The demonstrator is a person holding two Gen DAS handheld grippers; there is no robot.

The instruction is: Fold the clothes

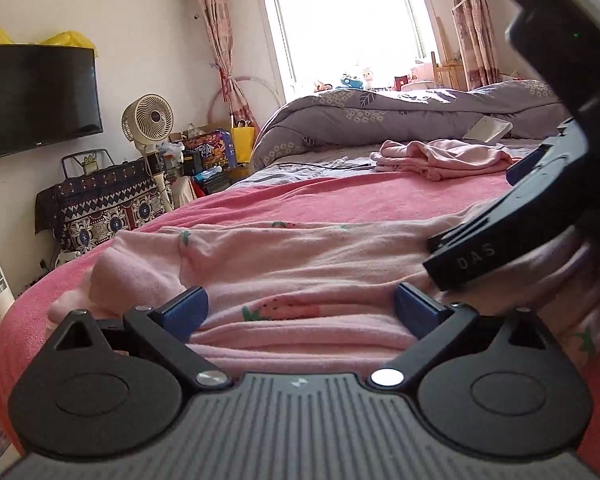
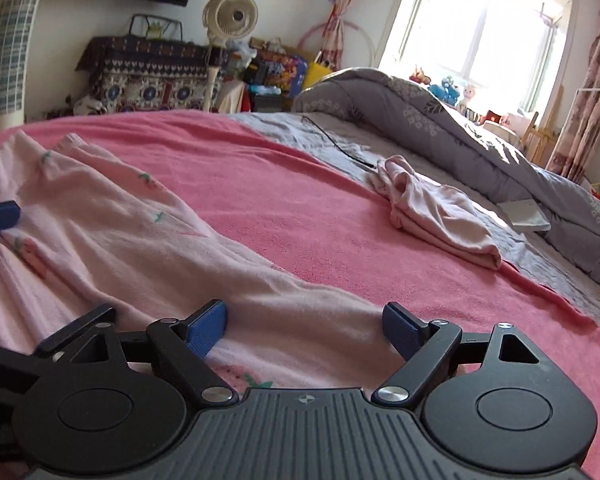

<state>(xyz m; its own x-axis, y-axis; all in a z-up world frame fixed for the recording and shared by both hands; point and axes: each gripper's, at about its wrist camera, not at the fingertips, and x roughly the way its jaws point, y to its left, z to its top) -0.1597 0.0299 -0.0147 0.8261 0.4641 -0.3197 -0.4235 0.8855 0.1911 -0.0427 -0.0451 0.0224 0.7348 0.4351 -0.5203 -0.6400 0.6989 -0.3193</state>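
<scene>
A pale pink garment with strawberry prints (image 1: 300,264) lies spread and wrinkled on the pink blanket (image 1: 340,200); it also shows in the right wrist view (image 2: 132,232). My left gripper (image 1: 300,308) is open, low over the garment, its blue pads on either side of a fold. My right gripper (image 2: 304,326) is open, low over the garment's edge; its body shows at the right of the left wrist view (image 1: 540,200). A second pink garment (image 1: 444,156) lies crumpled farther up the bed, also in the right wrist view (image 2: 432,208).
A grey flowered duvet (image 1: 400,116) is bunched at the far end of the bed by the window. A black cable (image 2: 340,144) runs over the grey sheet. A fan (image 1: 148,120), a patterned chest (image 1: 100,204) and clutter stand left of the bed.
</scene>
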